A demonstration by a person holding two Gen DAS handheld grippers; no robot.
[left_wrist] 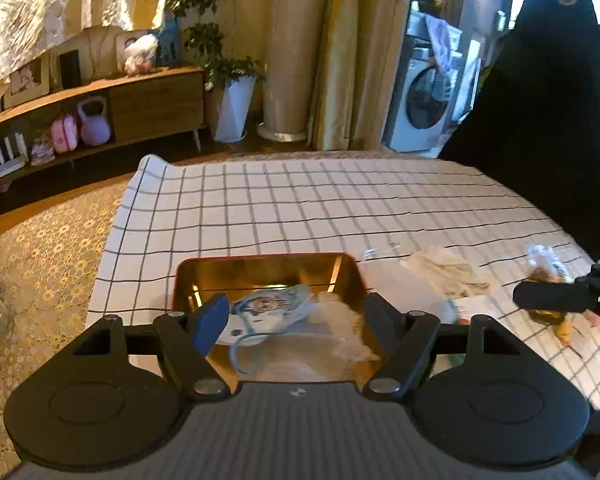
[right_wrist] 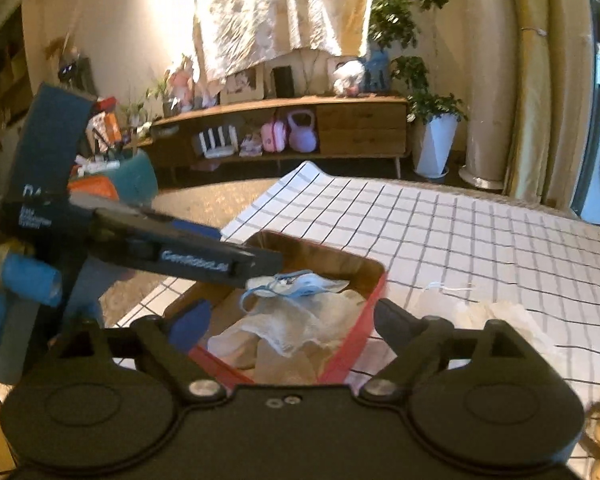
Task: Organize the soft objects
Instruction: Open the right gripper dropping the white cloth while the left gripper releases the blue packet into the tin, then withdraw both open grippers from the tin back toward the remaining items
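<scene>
My left gripper (left_wrist: 290, 316) and my right gripper (right_wrist: 290, 322) hang over a red-rimmed box (left_wrist: 350, 270) on a checked cloth (left_wrist: 300, 200), both with fingers spread wide and nothing between them. No earlier picture is at hand to compare.

Inside the box, which has a shiny golden lining, a face mask (left_wrist: 270, 308) with a blue printed front and pale blue ear loops lies on top of a crumpled white cloth (left_wrist: 340, 320). From the right-hand camera the same mask (right_wrist: 296, 282) sits toward the far wall of the box (right_wrist: 364, 308), and the white cloth (right_wrist: 292, 328) fills most of the floor beneath it, folded loosely over itself.

Outside the box, to its right on the checked cloth, lie a clear plastic wrapper (left_wrist: 384, 250) and another pale crumpled piece of fabric (left_wrist: 444, 268), just beside the rim. Farther right a small wrapped yellow-brown item (left_wrist: 548, 276) rests on the cloth, partly hidden behind one finger of my right gripper; what it is I cannot tell.
</scene>
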